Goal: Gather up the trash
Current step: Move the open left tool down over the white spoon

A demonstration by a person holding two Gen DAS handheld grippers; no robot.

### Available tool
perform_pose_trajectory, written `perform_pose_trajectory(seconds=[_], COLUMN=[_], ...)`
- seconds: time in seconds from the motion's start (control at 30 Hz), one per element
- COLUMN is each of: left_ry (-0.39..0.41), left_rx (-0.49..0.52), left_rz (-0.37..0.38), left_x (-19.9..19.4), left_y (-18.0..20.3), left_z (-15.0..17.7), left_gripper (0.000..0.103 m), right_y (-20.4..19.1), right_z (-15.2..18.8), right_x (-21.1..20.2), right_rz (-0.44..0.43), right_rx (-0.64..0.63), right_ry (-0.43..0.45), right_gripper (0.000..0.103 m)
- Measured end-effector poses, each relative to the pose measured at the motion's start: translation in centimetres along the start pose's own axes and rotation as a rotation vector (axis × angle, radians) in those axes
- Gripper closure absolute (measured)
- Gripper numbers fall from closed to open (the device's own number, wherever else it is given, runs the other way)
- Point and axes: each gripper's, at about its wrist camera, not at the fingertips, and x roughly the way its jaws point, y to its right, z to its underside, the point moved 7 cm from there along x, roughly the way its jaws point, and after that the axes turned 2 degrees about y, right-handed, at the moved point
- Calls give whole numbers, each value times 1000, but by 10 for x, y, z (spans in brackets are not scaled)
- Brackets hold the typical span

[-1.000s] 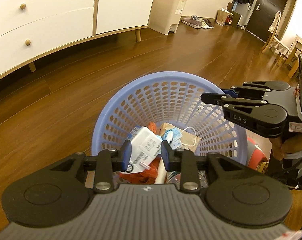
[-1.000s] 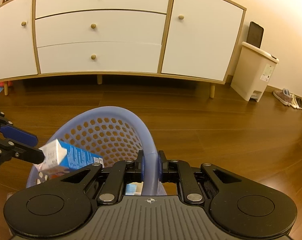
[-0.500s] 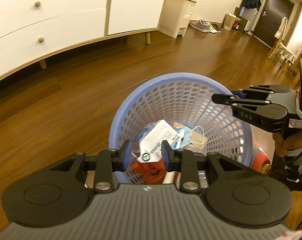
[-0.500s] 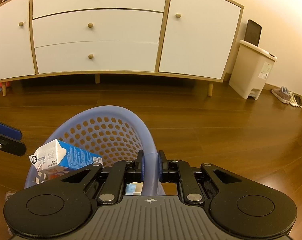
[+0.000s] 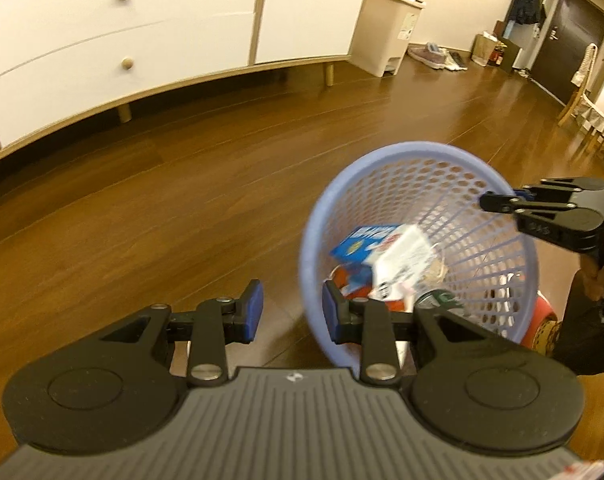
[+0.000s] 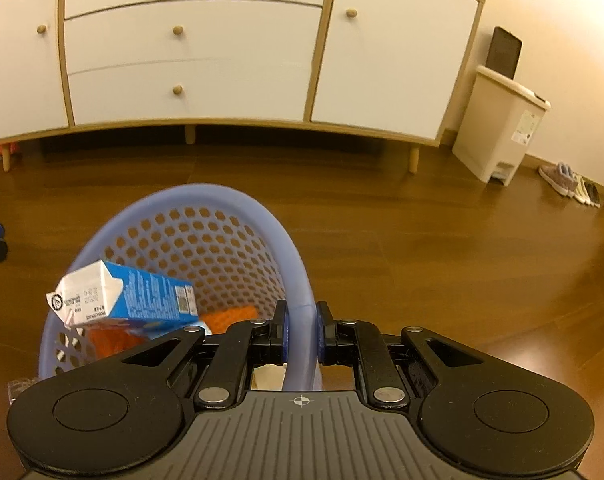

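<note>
The right tongs (image 6: 300, 334) pinch the rim of the lilac mesh basket (image 6: 230, 204); the left tongs (image 5: 290, 312) gape empty just left of it. The milk carton (image 5: 397, 260) lies inside, atop other trash. Hold the rim level while the left tongs seek more litter.

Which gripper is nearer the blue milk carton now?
Left. The carton lies atop the trash in the basket. The left gripper is open beside the near rim; the right gripper is clamped on the rim across the basket from it.
</note>
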Motion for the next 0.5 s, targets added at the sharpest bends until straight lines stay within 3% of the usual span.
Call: perform_pose_trajectory(seconds=[0.5], left_ry=[-60], left_rx=[32], left_rz=[-141], left_x=[12], left_y=[-30], left_z=[31], left_gripper=[76], right_y=[4], right_z=[24], right_x=[-20], right_rz=[-3], right_rx=[12], right_ry=[-110], right_gripper=[94])
